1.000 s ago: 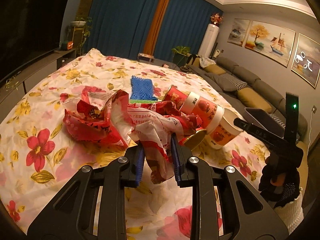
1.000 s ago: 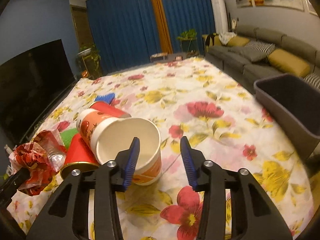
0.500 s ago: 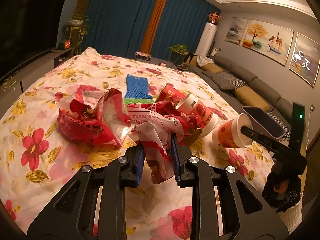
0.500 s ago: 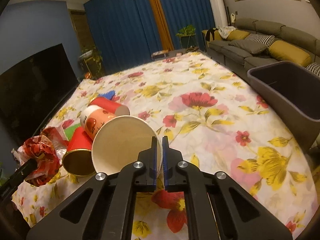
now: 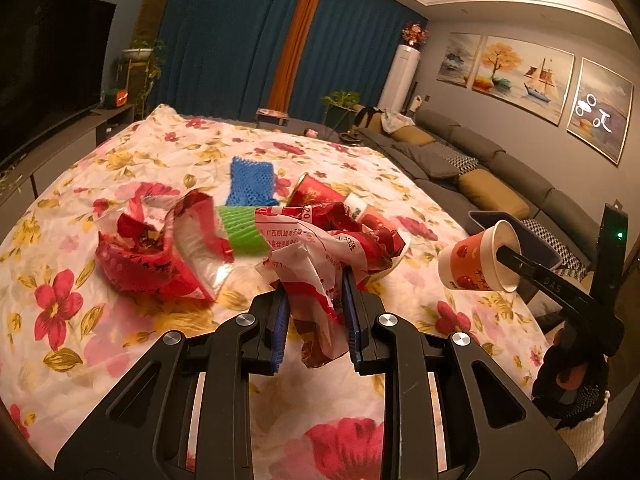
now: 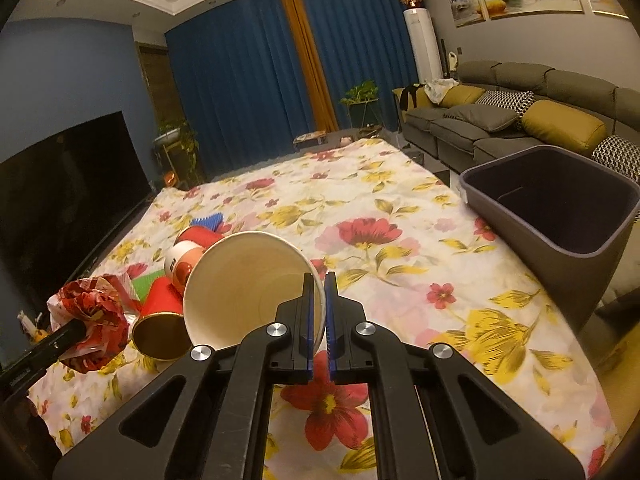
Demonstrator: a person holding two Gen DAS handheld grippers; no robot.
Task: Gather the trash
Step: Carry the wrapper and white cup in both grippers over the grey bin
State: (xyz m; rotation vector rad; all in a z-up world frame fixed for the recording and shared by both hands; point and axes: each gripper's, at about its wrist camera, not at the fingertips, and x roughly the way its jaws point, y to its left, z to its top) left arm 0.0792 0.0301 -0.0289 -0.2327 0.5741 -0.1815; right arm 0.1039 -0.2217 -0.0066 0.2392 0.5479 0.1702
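Note:
My left gripper (image 5: 316, 300) is shut on a crumpled red and white plastic wrapper (image 5: 316, 248), held just above the floral tablecloth (image 5: 120, 168). My right gripper (image 6: 319, 292) is shut on the rim of an orange and white paper cup (image 6: 248, 284), lifted off the table; the cup also shows in the left wrist view (image 5: 476, 258). A grey bin (image 6: 560, 208) stands open at the table's right edge. A second red wrapper (image 5: 160, 248), a red cup (image 5: 314, 194), a blue mesh sleeve (image 5: 252, 182) and a green one (image 5: 240, 232) lie on the table.
Another printed cup (image 6: 182, 260) and a red cup with a gold inside (image 6: 160, 324) lie left of the held cup. A grey sofa (image 6: 500, 116) runs along the right wall. A dark TV (image 6: 60, 200) stands on the left.
My right gripper closed on the paper cup's rim and lifted it off the table, toward the right. My left gripper has kept its hold on the wrapper and raised it slightly.

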